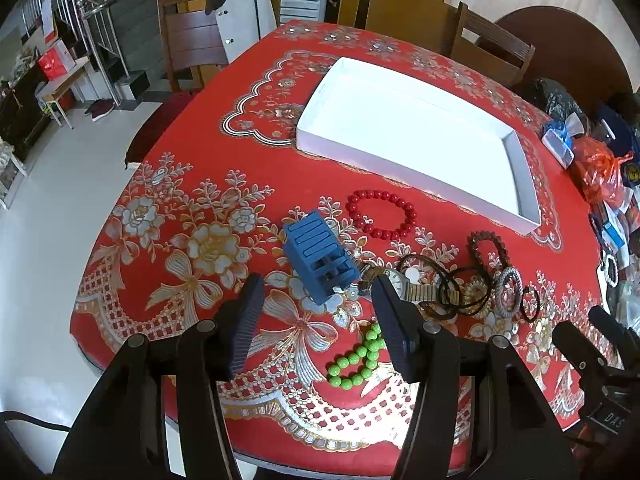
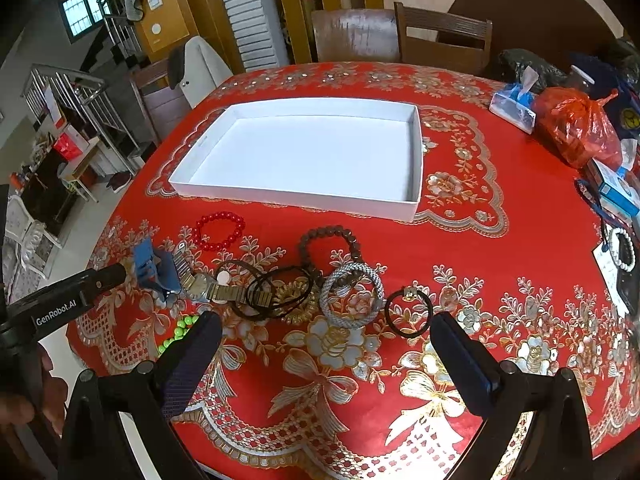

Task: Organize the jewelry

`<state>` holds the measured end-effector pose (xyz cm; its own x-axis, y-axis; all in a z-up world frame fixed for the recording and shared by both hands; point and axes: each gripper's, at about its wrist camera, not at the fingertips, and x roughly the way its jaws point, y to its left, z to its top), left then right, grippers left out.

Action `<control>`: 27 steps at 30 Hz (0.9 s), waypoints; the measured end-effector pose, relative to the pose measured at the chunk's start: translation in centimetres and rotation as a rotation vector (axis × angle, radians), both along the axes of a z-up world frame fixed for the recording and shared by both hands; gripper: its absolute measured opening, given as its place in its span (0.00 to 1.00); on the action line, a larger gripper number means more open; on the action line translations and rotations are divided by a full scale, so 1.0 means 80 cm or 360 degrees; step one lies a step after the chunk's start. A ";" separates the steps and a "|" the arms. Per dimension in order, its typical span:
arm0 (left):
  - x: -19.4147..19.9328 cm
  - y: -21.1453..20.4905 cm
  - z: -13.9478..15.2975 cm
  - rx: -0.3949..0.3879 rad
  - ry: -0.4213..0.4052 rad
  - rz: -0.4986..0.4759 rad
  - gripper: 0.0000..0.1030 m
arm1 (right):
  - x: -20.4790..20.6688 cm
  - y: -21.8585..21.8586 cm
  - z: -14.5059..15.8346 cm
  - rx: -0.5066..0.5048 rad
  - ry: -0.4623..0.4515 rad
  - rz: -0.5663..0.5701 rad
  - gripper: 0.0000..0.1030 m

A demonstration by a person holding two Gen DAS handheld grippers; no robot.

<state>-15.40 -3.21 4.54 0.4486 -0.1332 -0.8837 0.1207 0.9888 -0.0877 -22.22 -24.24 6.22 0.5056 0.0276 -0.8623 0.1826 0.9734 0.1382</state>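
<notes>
An empty white tray [image 1: 520, 168] [image 2: 414, 160] lies mid-table on the red cloth. In front of it lie a red bead bracelet [image 1: 382, 214] [image 2: 220, 230], a blue hair claw [image 1: 318, 258] [image 2: 154, 268], a gold watch [image 1: 404, 284] [image 2: 208, 286], black hair ties [image 1: 460, 292] [image 2: 280, 292], a brown bead bracelet [image 1: 486, 248] [image 2: 330, 246], a silver bangle [image 1: 508, 290] [image 2: 352, 294], a thin dark ring [image 1: 530, 304] [image 2: 408, 312] and a green bead bracelet [image 1: 356, 356] [image 2: 180, 334]. My left gripper [image 1: 318, 296] is open, just short of the claw. My right gripper [image 2: 326, 334] is open above the cloth near the bangle.
Bags, boxes and a white bead bracelet [image 2: 622, 248] crowd the table's right side, with an orange bag [image 2: 576, 128]. Wooden chairs [image 2: 440, 38] stand behind the table. The table's front edge is close below both grippers. The floor drops off to the left.
</notes>
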 end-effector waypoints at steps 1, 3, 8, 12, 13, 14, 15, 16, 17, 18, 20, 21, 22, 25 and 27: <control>0.001 0.000 0.000 0.0001 0.0002 0.0003 0.54 | 0.001 0.000 -0.001 -0.0001 0.0003 0.0000 1.00; 0.001 0.002 -0.001 0.0000 0.0004 0.0007 0.54 | 0.002 0.001 -0.001 0.0002 0.0002 0.0001 1.00; 0.003 0.003 -0.001 0.0003 0.0008 0.0011 0.54 | 0.004 0.002 -0.003 0.0007 -0.0005 0.0003 1.00; 0.005 0.005 -0.003 0.0001 0.0012 0.0020 0.54 | 0.005 0.003 -0.004 0.0008 -0.0001 0.0002 1.00; 0.005 0.006 -0.003 -0.0002 0.0014 0.0023 0.54 | 0.007 0.003 -0.004 0.0005 0.0002 0.0003 1.00; 0.006 0.006 -0.003 -0.0005 0.0017 0.0024 0.54 | 0.007 0.003 -0.005 0.0009 0.0000 0.0003 1.00; 0.006 0.007 -0.004 -0.0010 0.0020 0.0026 0.54 | 0.008 0.003 -0.005 0.0011 -0.0001 0.0003 1.00; 0.007 0.008 -0.004 -0.0013 0.0021 0.0028 0.54 | 0.008 0.003 -0.006 0.0010 0.0003 0.0005 1.00; 0.007 0.008 -0.004 -0.0016 0.0024 0.0030 0.54 | 0.009 0.004 -0.006 0.0010 0.0001 0.0008 1.00; 0.008 0.009 -0.004 -0.0018 0.0027 0.0033 0.54 | 0.009 0.005 -0.007 0.0009 0.0002 0.0012 1.00; 0.009 0.009 -0.006 -0.0020 0.0034 0.0036 0.54 | 0.010 0.005 -0.007 0.0011 0.0008 0.0018 1.00; 0.009 0.010 -0.006 -0.0022 0.0038 0.0039 0.54 | 0.010 0.006 -0.007 0.0011 0.0012 0.0021 1.00; 0.010 0.010 -0.007 -0.0024 0.0042 0.0042 0.54 | 0.011 0.006 -0.008 0.0012 0.0016 0.0022 1.00; 0.012 0.012 -0.009 -0.0028 0.0056 0.0050 0.54 | 0.012 0.005 -0.010 0.0031 0.0026 0.0021 1.00; 0.014 0.013 -0.010 -0.0029 0.0060 0.0058 0.54 | 0.013 0.004 -0.011 0.0041 0.0031 0.0020 1.00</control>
